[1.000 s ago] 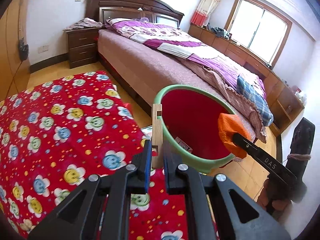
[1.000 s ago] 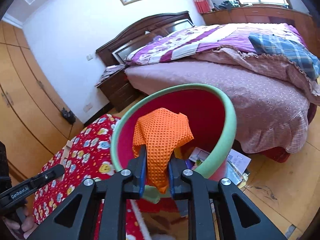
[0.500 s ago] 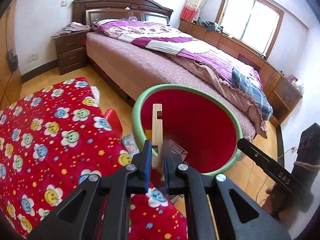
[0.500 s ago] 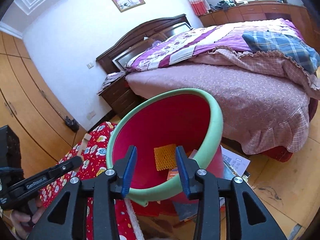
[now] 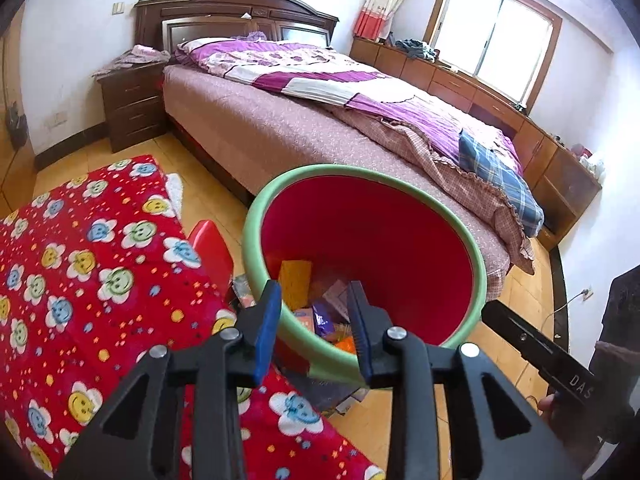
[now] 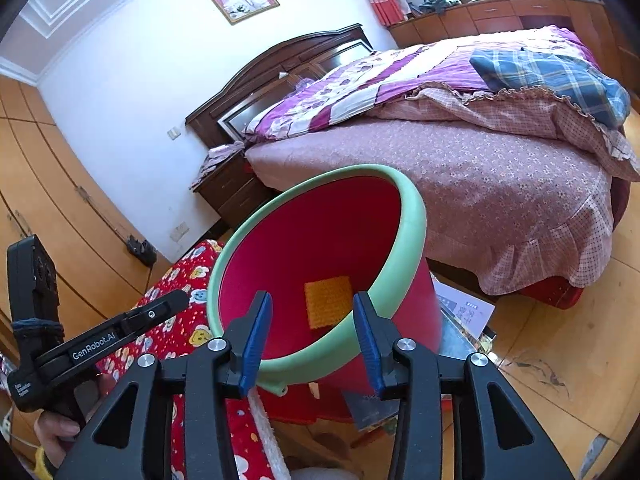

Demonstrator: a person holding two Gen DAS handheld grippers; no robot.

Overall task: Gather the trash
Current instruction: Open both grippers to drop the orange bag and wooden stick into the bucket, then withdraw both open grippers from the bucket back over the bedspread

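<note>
Hovering over the near rim of the red bin (image 5: 372, 240), the left gripper (image 5: 314, 316) is spreading its jaws with nothing between them. Beside it, the right gripper (image 6: 312, 336) is also opening its jaws, empty, above the same rim. An orange cloth (image 6: 328, 306) is lying inside the bin among wrappers (image 5: 324, 316), next to the red flowered blanket (image 5: 80, 272).

A dark wooden bed (image 5: 280, 92) with purple quilt fills the frame's centre; a sunlit window (image 5: 496, 40) sits upper right, white walls (image 5: 80, 40) behind, yellow wooden floor (image 6: 560, 340) below.
</note>
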